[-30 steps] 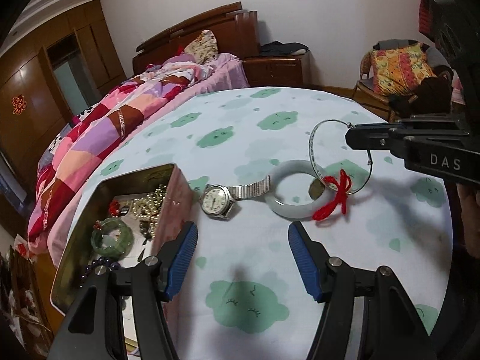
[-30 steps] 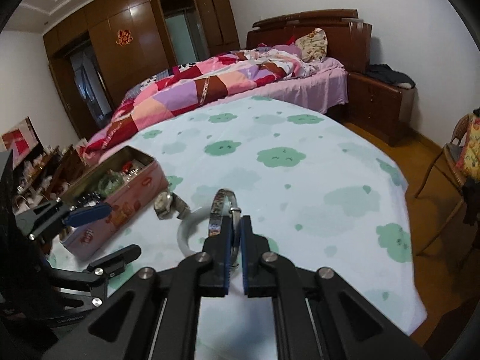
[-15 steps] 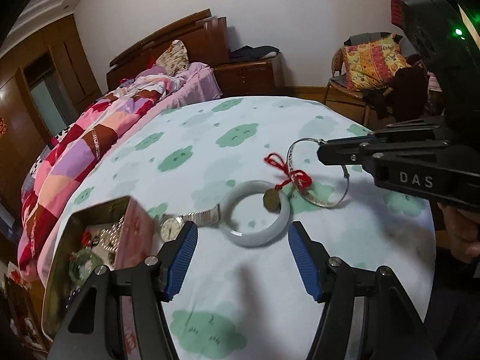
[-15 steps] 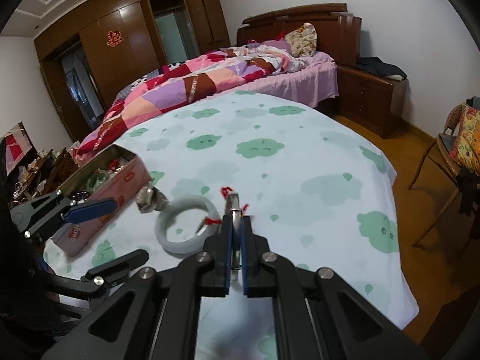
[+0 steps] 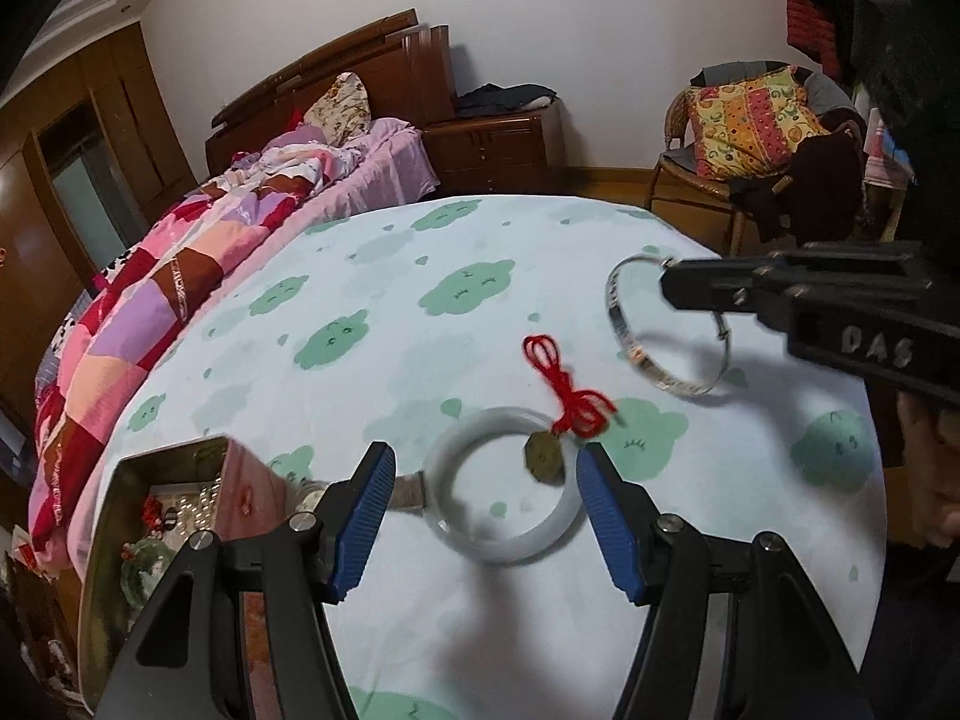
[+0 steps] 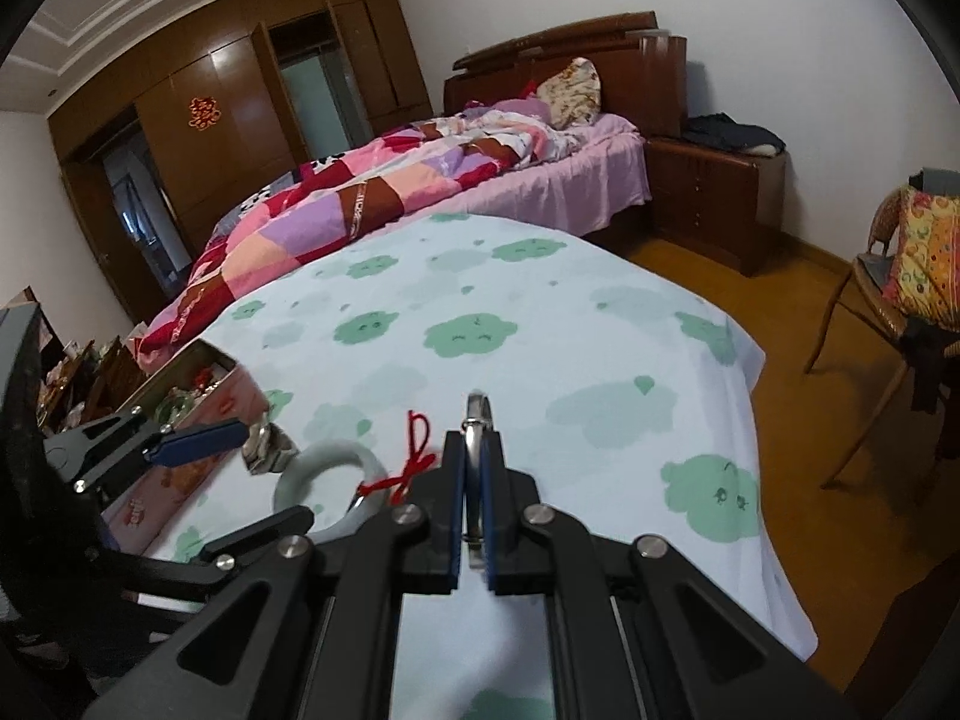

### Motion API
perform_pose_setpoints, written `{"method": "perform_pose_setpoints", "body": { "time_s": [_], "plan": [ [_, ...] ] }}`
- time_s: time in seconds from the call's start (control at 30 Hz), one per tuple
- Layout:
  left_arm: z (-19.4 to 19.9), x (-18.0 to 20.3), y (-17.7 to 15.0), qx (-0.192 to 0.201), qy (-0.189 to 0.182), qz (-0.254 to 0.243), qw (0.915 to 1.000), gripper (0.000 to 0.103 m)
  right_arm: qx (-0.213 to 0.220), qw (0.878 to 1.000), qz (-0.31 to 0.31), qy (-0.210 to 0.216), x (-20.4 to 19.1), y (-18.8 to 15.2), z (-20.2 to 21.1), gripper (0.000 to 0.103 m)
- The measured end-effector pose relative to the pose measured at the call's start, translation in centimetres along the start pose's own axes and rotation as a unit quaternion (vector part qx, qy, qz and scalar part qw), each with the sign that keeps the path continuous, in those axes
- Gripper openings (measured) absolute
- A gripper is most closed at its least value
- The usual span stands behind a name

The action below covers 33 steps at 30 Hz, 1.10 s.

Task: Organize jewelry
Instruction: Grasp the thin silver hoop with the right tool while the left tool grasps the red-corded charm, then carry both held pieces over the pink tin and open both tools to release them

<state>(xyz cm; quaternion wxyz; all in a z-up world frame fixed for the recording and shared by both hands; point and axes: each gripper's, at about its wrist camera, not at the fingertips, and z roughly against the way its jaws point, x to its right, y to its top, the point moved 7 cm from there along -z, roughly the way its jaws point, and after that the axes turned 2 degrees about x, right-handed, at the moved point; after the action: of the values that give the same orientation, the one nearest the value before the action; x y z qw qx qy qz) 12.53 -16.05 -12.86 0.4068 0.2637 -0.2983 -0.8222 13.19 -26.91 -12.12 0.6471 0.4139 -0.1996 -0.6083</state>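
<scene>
Your right gripper (image 6: pixel 474 480) is pinching the silver bangle (image 5: pixel 666 324), jaws nearly closed on its band; in the left wrist view it's hanging off the fingertips at right of centre, lifted clear of the tablecloth (image 5: pixel 420 300), shadow beneath it. In the right wrist view you're seeing that bangle edge-on, poking out above the blue pads (image 6: pixel 456 480).

Your left gripper (image 5: pixel 483 510) is hovering with jaws wide, nothing between the pads. The jade bangle (image 5: pixel 504 486) is lying flat on the cloth in the lower centre, framed between the two blue fingers (image 5: pixel 606 516). A brass pendant (image 5: pixel 543 456) on a red cord (image 5: pixel 570 384) is sitting on the bangle's upper right rim, cord trailing up toward the middle of the frame.

The watch (image 6: pixel 267 450) is lying just left of the jade bangle, band touching it as far as I can tell; it's mostly hidden behind the left finger in the left wrist view. The open tin (image 5: pixel 168 462) at lower left is holding beads and a green piece, blurred.
</scene>
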Motion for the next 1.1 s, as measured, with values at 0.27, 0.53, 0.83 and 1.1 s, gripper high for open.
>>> {"method": "perform_pose_setpoints", "body": {
  "time_s": [0.27, 0.53, 0.83, 1.1],
  "plan": [
    [-1.5, 2.1, 1.4, -0.002, -0.007, -0.038, 0.9993, 0.063, 0.004, 1.0, -0.011, -0.01, 1.4, 0.1, 0.2, 0.006],
    [-4.2, 3.0, 1.6, -0.044, -0.011, -0.067, 0.9967, 0.01, 0.006, 1.0, -0.004, -0.005, 0.9, 0.1, 0.2, 0.006],
    [-0.8, 0.2, 3.0, -0.017, -0.032, -0.014, 0.9993, 0.0, 0.009, 1.0, -0.002, -0.002, 0.5, 0.0, 0.4, 0.006],
    [3.6, -4.1, 4.0, 0.019, -0.016, 0.026, 0.9994, 0.0, 0.021, 1.0, 0.015, 0.004, -1.2, 0.8, 1.3, 0.006]
  ]
}}
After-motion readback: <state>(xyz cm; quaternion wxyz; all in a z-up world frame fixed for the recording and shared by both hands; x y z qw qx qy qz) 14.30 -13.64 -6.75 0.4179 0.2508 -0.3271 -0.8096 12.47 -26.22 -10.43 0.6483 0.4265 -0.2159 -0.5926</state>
